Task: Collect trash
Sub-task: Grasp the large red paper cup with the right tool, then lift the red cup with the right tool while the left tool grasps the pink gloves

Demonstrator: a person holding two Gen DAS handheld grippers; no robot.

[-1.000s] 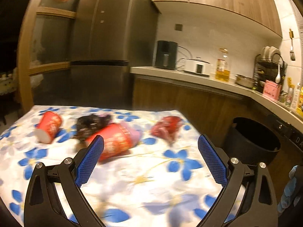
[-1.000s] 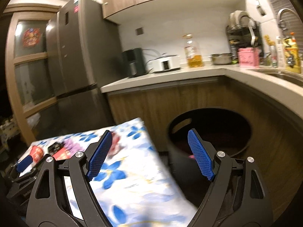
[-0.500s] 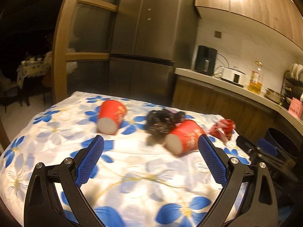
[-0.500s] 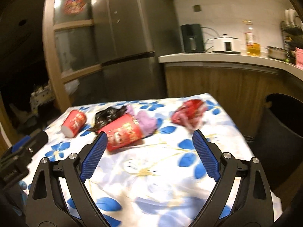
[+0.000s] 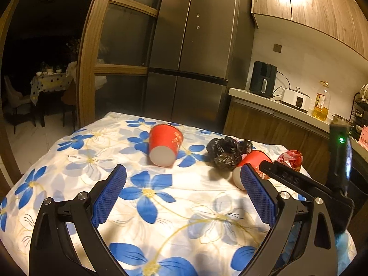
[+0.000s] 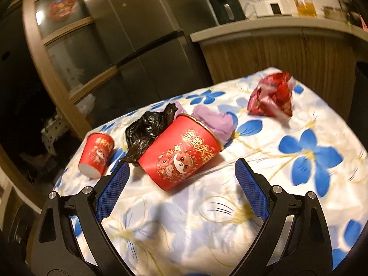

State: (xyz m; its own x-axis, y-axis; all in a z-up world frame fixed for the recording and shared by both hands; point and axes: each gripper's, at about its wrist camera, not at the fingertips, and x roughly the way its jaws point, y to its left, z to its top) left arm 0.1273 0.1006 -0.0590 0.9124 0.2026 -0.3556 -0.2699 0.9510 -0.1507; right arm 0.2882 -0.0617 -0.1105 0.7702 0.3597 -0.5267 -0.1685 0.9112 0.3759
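Trash lies on a flowered tablecloth (image 5: 161,225). A small red paper cup (image 5: 164,147) lies on its side; it also shows in the right wrist view (image 6: 96,154). A crumpled black bag (image 5: 226,153) (image 6: 147,128) touches a larger red cup (image 6: 181,155) (image 5: 249,161), which lies on its side. A purple wad (image 6: 214,123) sits behind it. A red wrapper (image 6: 271,97) (image 5: 291,158) lies at the right. My left gripper (image 5: 184,197) is open above the cloth. My right gripper (image 6: 181,191) is open, just short of the larger cup.
A tall grey fridge (image 5: 195,53) stands behind the table. A counter (image 5: 276,101) at the right holds a black appliance, a white cooker and an oil bottle. A dark bin (image 6: 361,87) stands past the table's right edge. A dim dining room shows at the left.
The right gripper has swung from the bin over to the table and come down close to the larger red cup. The left gripper has turned left, toward the small cup. Both stayed open.
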